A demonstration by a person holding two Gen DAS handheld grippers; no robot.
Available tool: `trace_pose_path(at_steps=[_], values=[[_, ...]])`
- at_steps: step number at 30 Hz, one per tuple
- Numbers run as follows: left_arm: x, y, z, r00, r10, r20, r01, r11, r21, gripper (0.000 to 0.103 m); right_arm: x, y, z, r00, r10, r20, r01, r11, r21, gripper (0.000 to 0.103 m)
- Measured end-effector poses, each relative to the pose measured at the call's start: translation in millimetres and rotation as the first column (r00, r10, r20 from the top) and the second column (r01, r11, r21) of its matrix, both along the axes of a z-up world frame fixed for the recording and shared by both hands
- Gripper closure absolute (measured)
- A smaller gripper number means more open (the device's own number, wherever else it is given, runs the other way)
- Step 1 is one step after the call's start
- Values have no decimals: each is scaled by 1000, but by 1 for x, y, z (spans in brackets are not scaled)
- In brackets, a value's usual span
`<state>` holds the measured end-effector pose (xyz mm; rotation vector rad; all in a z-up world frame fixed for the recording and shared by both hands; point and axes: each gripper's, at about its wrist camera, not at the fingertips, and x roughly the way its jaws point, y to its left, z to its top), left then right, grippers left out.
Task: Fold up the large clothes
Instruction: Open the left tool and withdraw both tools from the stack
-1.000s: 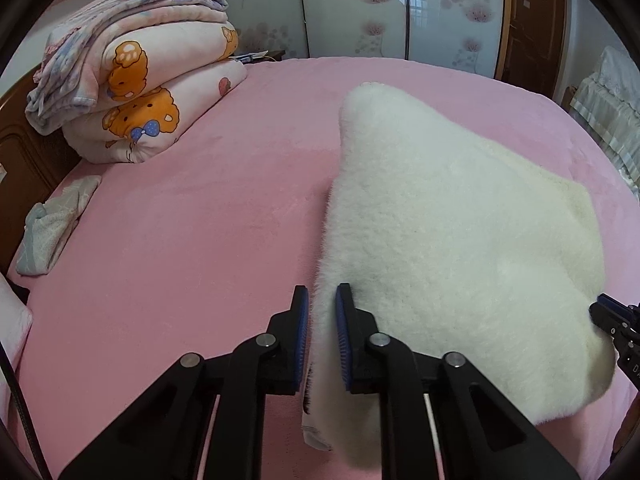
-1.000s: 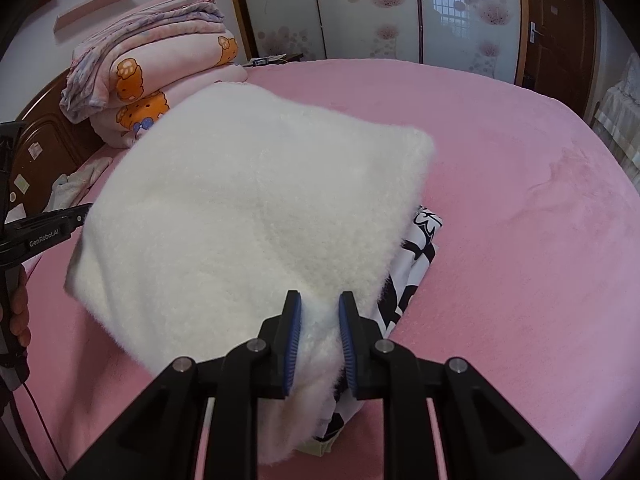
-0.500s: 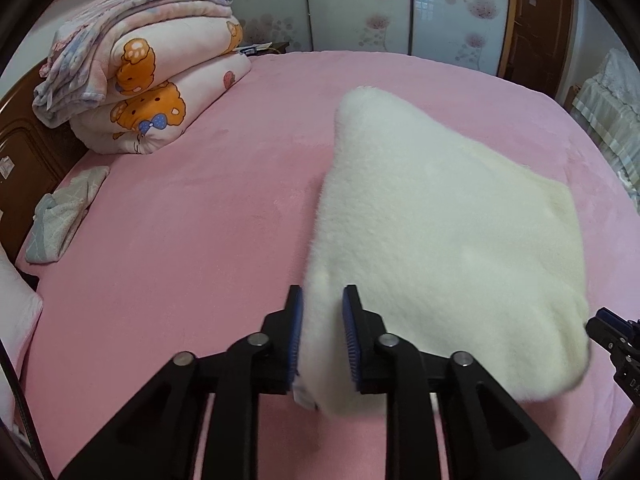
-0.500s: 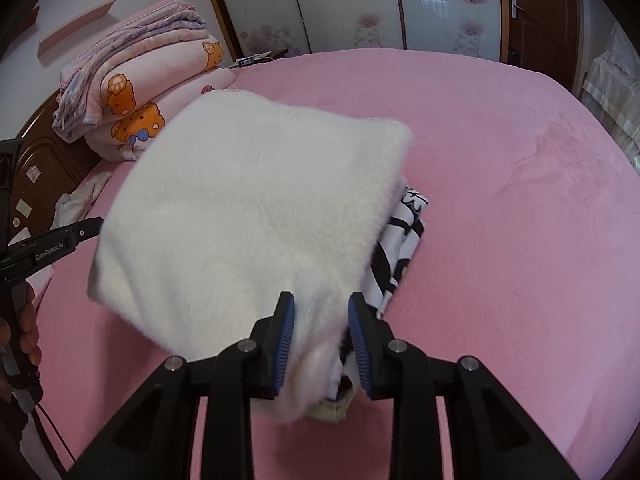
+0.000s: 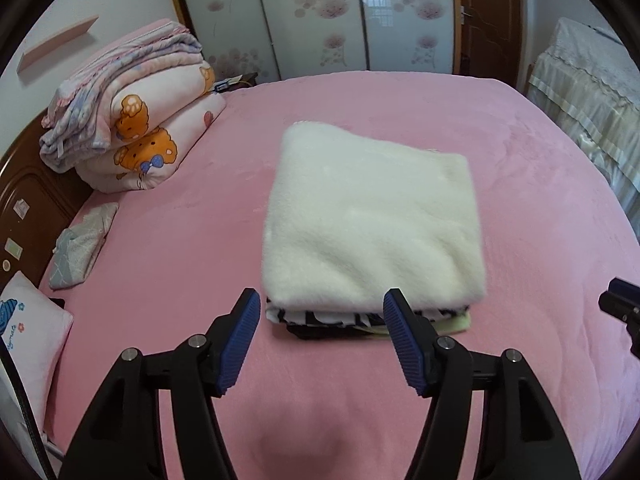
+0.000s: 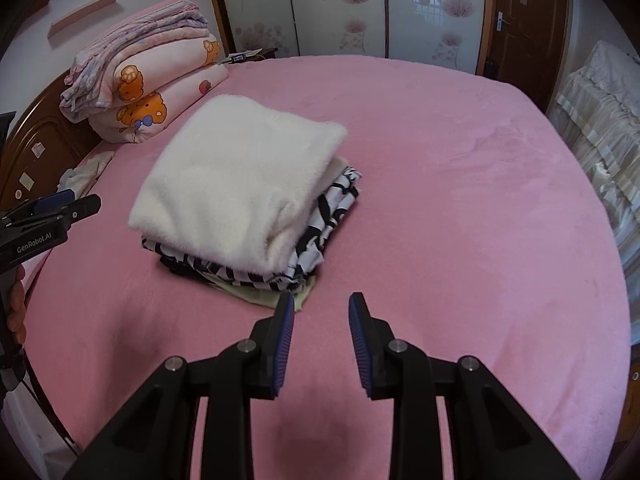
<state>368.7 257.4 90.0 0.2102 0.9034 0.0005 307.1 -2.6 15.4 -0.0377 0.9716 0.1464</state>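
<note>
A folded white fluffy garment (image 5: pixel 372 220) lies on top of a small stack on the pink bed (image 5: pixel 180 240). Under it are a black-and-white patterned garment (image 6: pixel 320 236) and a pale yellow one (image 6: pixel 264 298). The white garment also shows in the right wrist view (image 6: pixel 236 184). My left gripper (image 5: pixel 320 344) is open and empty, just in front of the stack's near edge. My right gripper (image 6: pixel 320 340) is open and empty, a little in front of the stack's near right corner. The left gripper also shows at the left edge of the right wrist view (image 6: pixel 48 220).
Folded pink quilts with bear prints (image 5: pixel 136 120) are piled at the bed's far left. A small grey cloth (image 5: pixel 80 244) and a white pillow (image 5: pixel 24 332) lie along the left edge by the wooden headboard (image 5: pixel 28 196). Wardrobe doors (image 5: pixel 320 20) stand behind.
Both grippers have opened and let go of the white garment, which now lies flat on the stack. Both grippers have pulled back towards me.
</note>
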Motion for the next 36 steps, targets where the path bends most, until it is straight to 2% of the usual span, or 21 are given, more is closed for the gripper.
trace_pose_path(at_steps=[3, 8, 10, 12, 13, 15, 17, 18, 22, 27, 31, 34, 36], values=[[-26, -13, 13, 1000, -9, 14, 9, 1000, -2, 29, -25, -13, 22, 1000, -10, 11, 11, 1000, -17, 75], [-66, -30, 25, 1000, -23, 13, 23, 999, -43, 28, -65, -33, 49, 999, -22, 46, 24, 999, -32, 75], [-83, -38, 25, 1000, -23, 8, 24, 997, -69, 25, -79, -40, 55, 998, -31, 53, 33, 999, -40, 75], [-97, -45, 22, 1000, -14, -4, 13, 997, -82, 16, -92, -48, 57, 998, -40, 56, 43, 998, -42, 74], [-107, -49, 21, 1000, -8, -7, 7, 996, -90, 15, -98, -52, 56, 997, -45, 57, 47, 998, -42, 72], [-125, -58, 16, 1000, -11, -5, 10, 993, -116, 14, -113, -60, 54, 996, -60, 66, 63, 997, -38, 62], [-144, -66, 8, 1000, -14, -7, 13, 991, -130, 14, -127, -67, 50, 994, -76, 82, 80, 996, -43, 49], [-154, -72, 3, 1000, -12, -8, 11, 991, -136, 14, -134, -70, 46, 992, -83, 90, 88, 995, -49, 47], [-188, -90, -18, 1000, -17, -26, 13, 988, -151, 13, -161, -81, 27, 990, -114, 81, 118, 992, -45, 47], [-230, -109, -37, 999, 1, -54, -12, 979, -202, 13, -203, -90, 2, 985, -163, 51, 163, 987, 5, 47], [-256, -117, -42, 997, 16, -72, -31, 975, -221, 13, -236, -89, -10, 981, -186, 49, 185, 982, 28, 47], [-279, -124, -41, 998, 25, -59, -38, 973, -227, 13, -259, -85, -12, 978, -194, 71, 195, 981, 3, 46], [-295, -129, -39, 999, 23, -45, -33, 973, -229, 13, -274, -84, -10, 975, -202, 97, 204, 979, -15, 38]])
